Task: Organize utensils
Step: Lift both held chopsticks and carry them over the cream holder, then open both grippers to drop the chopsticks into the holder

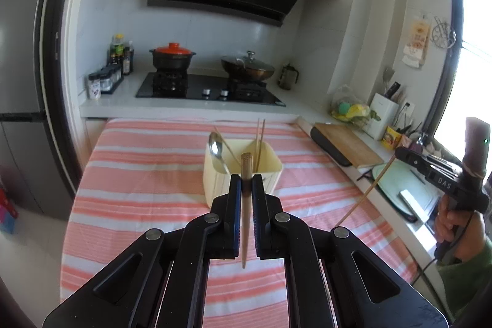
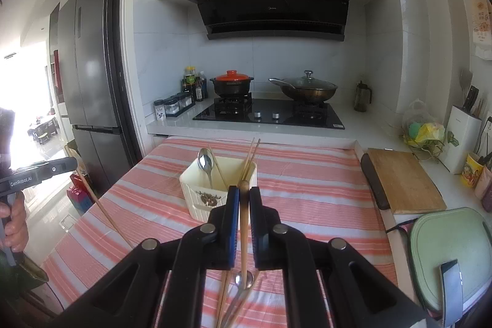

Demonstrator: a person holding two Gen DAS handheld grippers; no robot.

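Presently we list two grippers, each clamped on one wooden chopstick. Our left gripper (image 1: 246, 182) pinches its chopstick (image 1: 246, 205) between both pads, blunt end pointing away, thin tip hanging below the jaws above the striped cloth (image 1: 138, 174). Our right gripper (image 2: 244, 192) clenches a second chopstick (image 2: 243, 223) the same way, rounded end just past the fingertips.

Item, cream utensil holder (image 1: 215, 174): stands on the pink-and-white striped cloth, beyond both grippers, near the table's middle. Its left compartment holds a metal spoon (image 1: 215, 146), bowl upward, with a chopstick leaning beside it; its right compartment holds a pair of chopsticks (image 1: 260, 137) upright.

Item, loose utensils on the near cloth under the right gripper: a second spoon (image 2: 243, 282) and further chopsticks (image 2: 223, 294).
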